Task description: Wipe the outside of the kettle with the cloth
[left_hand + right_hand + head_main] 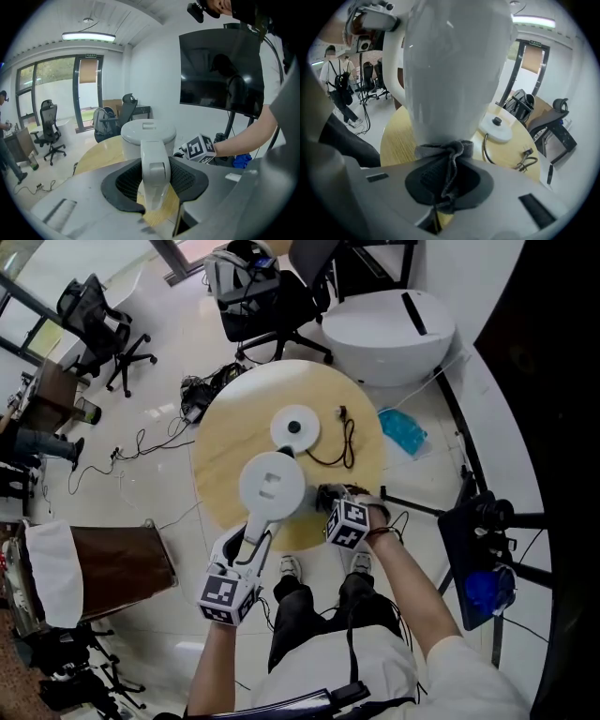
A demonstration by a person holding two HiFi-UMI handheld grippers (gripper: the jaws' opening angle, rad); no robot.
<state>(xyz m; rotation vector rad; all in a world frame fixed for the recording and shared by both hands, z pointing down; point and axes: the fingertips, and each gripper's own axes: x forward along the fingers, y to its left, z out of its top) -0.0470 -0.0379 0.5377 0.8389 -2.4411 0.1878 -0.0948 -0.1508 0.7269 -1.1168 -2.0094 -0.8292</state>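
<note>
Kettle [272, 486] above the round table [217, 465], apart from its base [295, 427]. Left gripper [154, 180] – jaws part-open, clamped on the kettle handle [154, 154]. Right gripper [440, 187] – jaws pinching the grey cloth [446, 153] against the kettle's lower wall.

This looks like an office with recording gear set up in it. Swivel office chairs [103, 329] on castors stand on the pale, glossy floor [178, 343] beyond the far edge of the round wooden table [225, 460]. One chair has a backpack [236, 273] on its seat. Tall glass doors [51, 93] in dark frames show greenery outside, and a strip light [88, 36] runs along the ceiling. A large dark screen [220, 70] stands on a stand against the white wall. Loose cables [141, 442] trail over the floor off the table's left edge. A black tripod [487, 517] carrying gear stands off its right edge.
</note>
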